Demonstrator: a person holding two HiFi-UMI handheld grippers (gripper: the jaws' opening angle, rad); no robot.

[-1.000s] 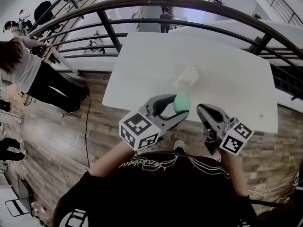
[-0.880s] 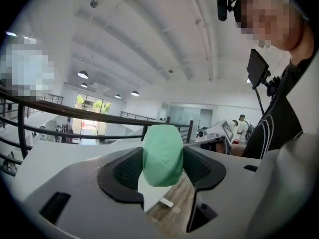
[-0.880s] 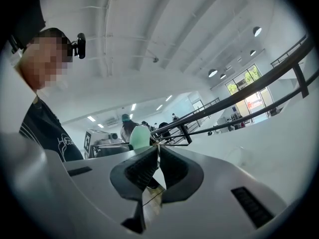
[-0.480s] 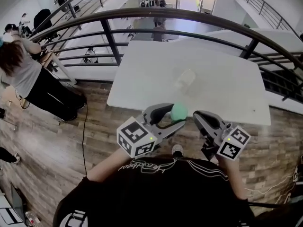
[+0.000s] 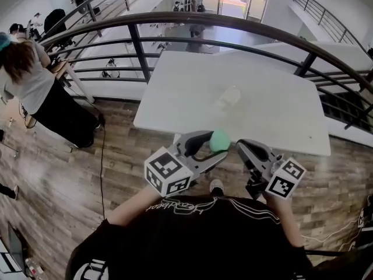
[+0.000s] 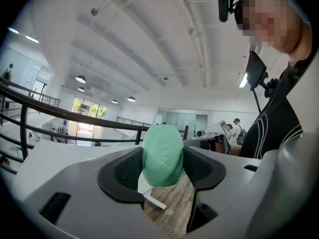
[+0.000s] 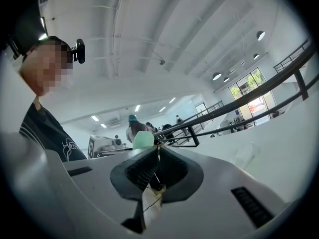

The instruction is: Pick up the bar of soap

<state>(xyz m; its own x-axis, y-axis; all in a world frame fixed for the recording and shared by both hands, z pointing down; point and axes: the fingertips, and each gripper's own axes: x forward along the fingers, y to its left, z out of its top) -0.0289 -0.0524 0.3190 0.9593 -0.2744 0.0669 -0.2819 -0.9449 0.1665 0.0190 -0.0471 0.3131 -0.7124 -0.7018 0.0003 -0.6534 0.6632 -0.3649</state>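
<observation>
White table (image 5: 280,98) fills the upper middle of the head view, behind a dark curved railing (image 5: 175,19) and above a plank floor (image 5: 116,150). Over the last second the left gripper (image 5: 214,149) has drawn back toward the person. It was over the table's near edge and now sits just below that edge in the frame, above the floor. The bar of soap (image 5: 220,139) has come with it. In the left gripper view the two dark ribbed pads press on either side of the bar, so the grip is firm and the soap is off the table. I judge the pick-up to be essentially done.

The soap is pale mint green, a rounded oval with a faint stamped mark on its face. It stands on end between the pads and juts above them.

The right gripper (image 5: 247,150) waits at the lower right, jaws closed together on nothing but a paper tag of its own.

A translucent thing (image 5: 229,98) lies mid-table, perhaps a dish or wrapper, though it is too faint to tell.
</observation>
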